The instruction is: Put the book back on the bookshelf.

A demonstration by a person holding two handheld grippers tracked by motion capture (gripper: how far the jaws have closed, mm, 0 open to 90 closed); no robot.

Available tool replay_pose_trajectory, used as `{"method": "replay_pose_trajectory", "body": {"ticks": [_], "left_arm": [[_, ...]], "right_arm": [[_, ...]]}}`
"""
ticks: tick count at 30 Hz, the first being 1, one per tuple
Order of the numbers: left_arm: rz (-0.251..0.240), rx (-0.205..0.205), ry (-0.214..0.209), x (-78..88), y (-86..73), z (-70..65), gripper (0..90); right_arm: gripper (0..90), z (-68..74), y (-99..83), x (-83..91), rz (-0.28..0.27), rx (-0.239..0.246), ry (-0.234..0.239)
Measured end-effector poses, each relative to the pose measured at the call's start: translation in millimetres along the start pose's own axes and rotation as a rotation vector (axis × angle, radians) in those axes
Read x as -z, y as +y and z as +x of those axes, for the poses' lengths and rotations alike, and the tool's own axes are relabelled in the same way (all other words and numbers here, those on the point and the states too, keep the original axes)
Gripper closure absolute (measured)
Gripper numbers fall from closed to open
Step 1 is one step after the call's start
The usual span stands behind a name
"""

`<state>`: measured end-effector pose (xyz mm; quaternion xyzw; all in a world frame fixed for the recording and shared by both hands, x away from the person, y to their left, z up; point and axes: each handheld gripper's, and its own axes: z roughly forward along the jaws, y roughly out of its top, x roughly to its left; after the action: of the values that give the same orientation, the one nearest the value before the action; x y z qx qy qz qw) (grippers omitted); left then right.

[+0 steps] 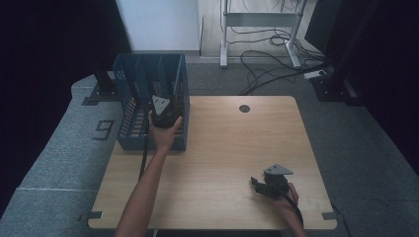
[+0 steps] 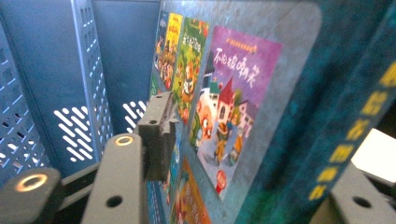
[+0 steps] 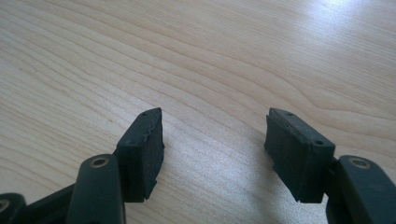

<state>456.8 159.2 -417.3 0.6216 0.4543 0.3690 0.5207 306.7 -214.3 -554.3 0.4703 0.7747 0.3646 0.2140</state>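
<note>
Your wooden table (image 1: 222, 148) is the biggest thing here, a pale rounded slab with fine straight grain and a dark cable hole (image 1: 244, 108) near its far edge. On its far left corner stands the blue plastic file crate (image 1: 133, 89), stiff-walled, perforated with slots and split by dividers. Inside it, upright in the compartment nearest your left hand, sits the picture book (image 2: 233, 107): a thin, flat book with a glossy teal cover, cartoon panels and rounded corners. I'd judge it light and fairly stiff, but slick, so take it by the edge near the spine, where it won't flex or slide. Your left gripper (image 1: 165, 116) reaches into the crate with the book between its jaws; the visible pad (image 2: 159, 140) lies just beside the cover, and no earlier picture lets you compare, so treat the grip as loosened rather than firm. Your right gripper (image 3: 212, 154) rests low over bare wood, jaws apart, holding nothing.
</note>
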Motion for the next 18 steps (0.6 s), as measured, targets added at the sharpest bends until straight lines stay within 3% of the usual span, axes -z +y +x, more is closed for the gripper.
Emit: {"method": "replay_pose_trajectory", "body": {"ticks": [8,18], "left_arm": [[0.017,-0.01,-0.017,0.6,-4.0,-3.4,44.4],[0.024,-0.021,-0.026,0.4,-5.8,-7.0,43.8]], "right_arm": [[36.4,0.0,0.0,0.1,0.001,0.0,0.0],[36.4,-0.1,0.0,0.1,0.001,0.001,0.0]]}}
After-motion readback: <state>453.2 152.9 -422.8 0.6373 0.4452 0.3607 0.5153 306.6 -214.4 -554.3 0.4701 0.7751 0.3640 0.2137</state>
